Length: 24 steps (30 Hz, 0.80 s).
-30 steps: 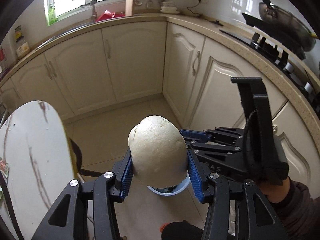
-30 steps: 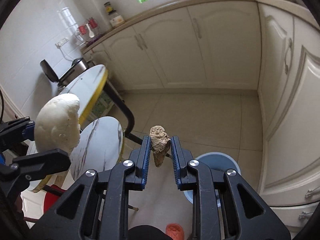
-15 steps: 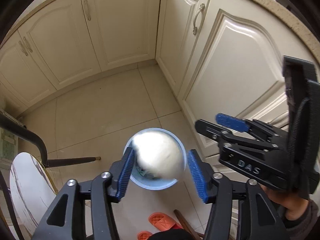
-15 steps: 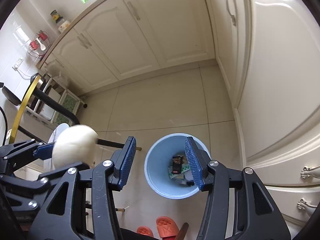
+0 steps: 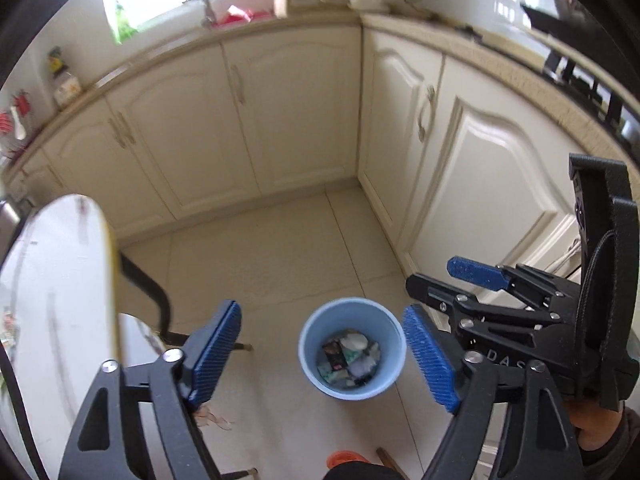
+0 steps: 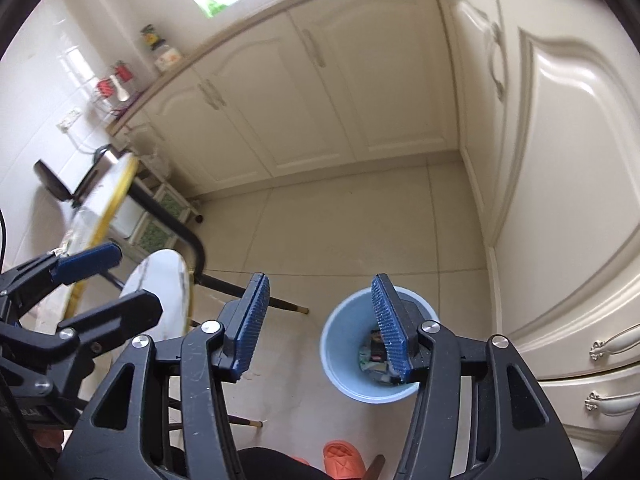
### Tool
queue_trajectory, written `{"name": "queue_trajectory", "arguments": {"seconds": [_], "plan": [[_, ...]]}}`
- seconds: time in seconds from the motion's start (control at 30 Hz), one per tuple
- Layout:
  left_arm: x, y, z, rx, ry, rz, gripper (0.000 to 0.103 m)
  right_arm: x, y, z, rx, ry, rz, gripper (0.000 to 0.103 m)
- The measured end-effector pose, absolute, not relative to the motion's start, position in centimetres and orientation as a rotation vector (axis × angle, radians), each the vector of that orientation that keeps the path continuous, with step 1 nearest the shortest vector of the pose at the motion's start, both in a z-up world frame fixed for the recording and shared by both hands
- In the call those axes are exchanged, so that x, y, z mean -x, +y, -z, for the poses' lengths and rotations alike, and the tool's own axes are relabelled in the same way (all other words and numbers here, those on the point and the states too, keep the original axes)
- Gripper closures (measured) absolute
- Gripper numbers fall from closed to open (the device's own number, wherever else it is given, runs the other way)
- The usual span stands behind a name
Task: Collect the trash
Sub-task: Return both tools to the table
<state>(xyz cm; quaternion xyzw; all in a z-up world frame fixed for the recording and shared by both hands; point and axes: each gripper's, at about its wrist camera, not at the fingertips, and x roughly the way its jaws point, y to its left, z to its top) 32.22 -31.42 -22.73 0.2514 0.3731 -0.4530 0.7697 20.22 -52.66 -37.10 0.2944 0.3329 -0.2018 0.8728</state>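
A light blue trash bin (image 5: 352, 348) stands on the tiled floor below both grippers, with wrappers and a pale round lump (image 5: 354, 340) inside. My left gripper (image 5: 324, 354) is open and empty above it. My right gripper (image 6: 322, 322) is open and empty too, its right finger over the bin (image 6: 340, 356). The right gripper also shows at the right of the left wrist view (image 5: 516, 320). The left gripper shows at the left of the right wrist view (image 6: 80, 288).
Cream cabinets (image 5: 256, 120) wrap the back and right. A marble table with a yellow rim (image 5: 60, 280) and a smaller round table (image 6: 164, 288) stand at the left on black legs. An orange slipper (image 6: 344, 460) lies on the floor near my feet.
Both grippers have opened and let go: the white bun and the brown scrap have dropped into the bin. Both cameras have tilted back up toward the cabinets.
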Motion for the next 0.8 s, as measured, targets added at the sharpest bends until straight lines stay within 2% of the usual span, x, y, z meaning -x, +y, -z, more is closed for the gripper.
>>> {"name": "queue_trajectory", "arguments": {"seconds": [0.1,0.17,0.23,0.4,0.53,0.8], "plan": [[-30.4,-26.1,19.2,-0.482,0.73,0.979,0.015,-20.9,-49.9,33.6,-0.545,0.656,0.37,0.044],[-30.3,-22.2,17.6,-0.449,0.686,0.938,0.009,-21.8,-47.7,31.3,-0.495,0.631,0.327,0.04],[-31.0,-18.9,16.7,-0.426,0.659,0.89,0.008,-23.2,-45.4,29.3,-0.44,0.618,0.286,0.034],[-34.8,-10.9,16.4,-0.344,0.684,0.709,0.007,-27.9,-39.6,26.1,-0.314,0.629,0.165,0.033],[-39.7,-5.5,17.4,-0.233,0.741,0.557,0.007,-32.3,-35.9,25.3,-0.264,0.661,0.078,0.031],[-48.1,-1.7,20.3,-0.115,0.904,0.379,0.009,-40.2,-31.3,27.1,-0.168,0.78,0.021,0.031]]}}
